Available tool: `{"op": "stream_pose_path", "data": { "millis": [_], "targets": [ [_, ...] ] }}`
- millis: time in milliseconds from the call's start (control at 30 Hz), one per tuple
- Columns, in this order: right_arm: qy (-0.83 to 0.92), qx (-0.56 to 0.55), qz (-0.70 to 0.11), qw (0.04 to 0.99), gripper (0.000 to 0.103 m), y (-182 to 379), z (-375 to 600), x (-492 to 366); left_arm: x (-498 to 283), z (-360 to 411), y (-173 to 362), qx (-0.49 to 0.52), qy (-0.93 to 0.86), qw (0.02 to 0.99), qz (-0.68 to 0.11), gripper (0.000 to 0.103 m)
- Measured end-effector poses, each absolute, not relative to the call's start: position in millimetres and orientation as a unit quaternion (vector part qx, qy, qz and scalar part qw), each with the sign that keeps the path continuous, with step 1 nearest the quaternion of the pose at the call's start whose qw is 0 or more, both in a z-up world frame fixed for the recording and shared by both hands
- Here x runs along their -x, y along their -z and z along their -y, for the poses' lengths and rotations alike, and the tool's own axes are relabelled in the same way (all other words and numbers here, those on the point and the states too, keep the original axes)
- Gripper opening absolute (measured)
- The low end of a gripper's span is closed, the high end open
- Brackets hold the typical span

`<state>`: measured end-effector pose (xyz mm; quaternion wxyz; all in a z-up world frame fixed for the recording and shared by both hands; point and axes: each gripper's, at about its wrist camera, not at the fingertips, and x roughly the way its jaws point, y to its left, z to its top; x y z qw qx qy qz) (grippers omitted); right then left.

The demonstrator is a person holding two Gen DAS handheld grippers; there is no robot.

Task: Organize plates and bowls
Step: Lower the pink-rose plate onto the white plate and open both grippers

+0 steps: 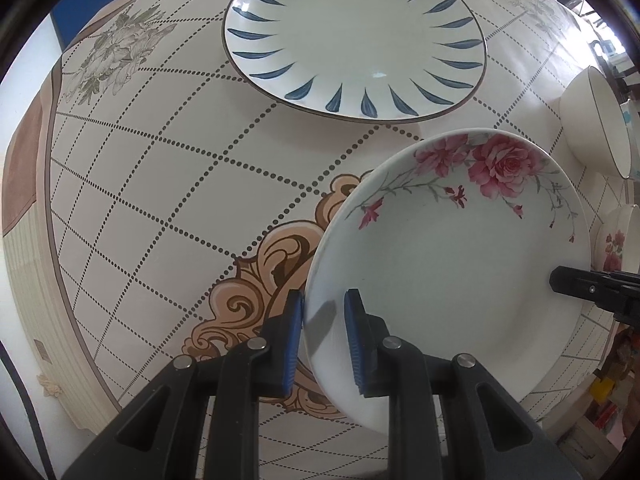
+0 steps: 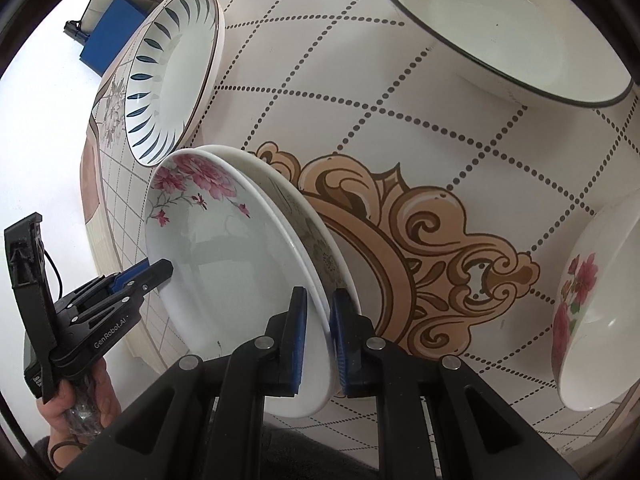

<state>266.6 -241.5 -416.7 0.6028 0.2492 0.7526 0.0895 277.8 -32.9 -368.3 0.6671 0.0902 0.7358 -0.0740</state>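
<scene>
A white plate with pink roses [image 1: 448, 264] hangs above the table, held at both sides. My left gripper [image 1: 323, 334] is shut on its near rim. My right gripper [image 2: 319, 336] is shut on the opposite rim of the same plate [image 2: 216, 256]; its tip shows in the left wrist view [image 1: 560, 280]. The left gripper also shows in the right wrist view [image 2: 160, 270]. A large white plate with blue leaf marks [image 1: 356, 36] lies on the table beyond; it also shows in the right wrist view [image 2: 172, 76].
The table [image 1: 168, 184] has a dotted grid cloth with a tan scroll ornament [image 2: 440, 252]. A white bowl with a dark rim [image 2: 500, 28] and a rose-patterned bowl [image 2: 592, 320] stand to the right; both show at the right in the left wrist view [image 1: 596, 124] [image 1: 616, 240].
</scene>
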Motion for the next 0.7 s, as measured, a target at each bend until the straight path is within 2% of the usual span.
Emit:
{"op": "stream_pose_path", "data": {
  "millis": [367,533,600,633,700],
  "targets": [
    [-0.059,-0.180,-0.780,0.597,0.018,402.7,222.7,-267.9,-267.4,24.3,383.6,-0.044,0.062,0.645,-0.761,0.021],
    [-0.040,-0.164,-0.785,0.596,0.025,397.3,213.1,-267.3,-262.2,17.5,381.9,-0.044,0.056,0.647,-0.759,0.023],
    [-0.029,-0.155,-0.788,0.595,0.027,394.2,208.7,-267.2,-269.2,1.1,378.7,-0.040,0.057,0.653,-0.754,0.027],
    [-0.028,-0.148,-0.790,0.594,0.039,393.0,206.8,-267.5,-268.1,0.2,376.6,-0.041,0.056,0.656,-0.751,0.027],
    [-0.023,-0.140,-0.787,0.600,0.054,387.9,201.2,-267.2,-266.4,0.6,373.1,-0.045,0.057,0.662,-0.746,0.027]
  ]
}}
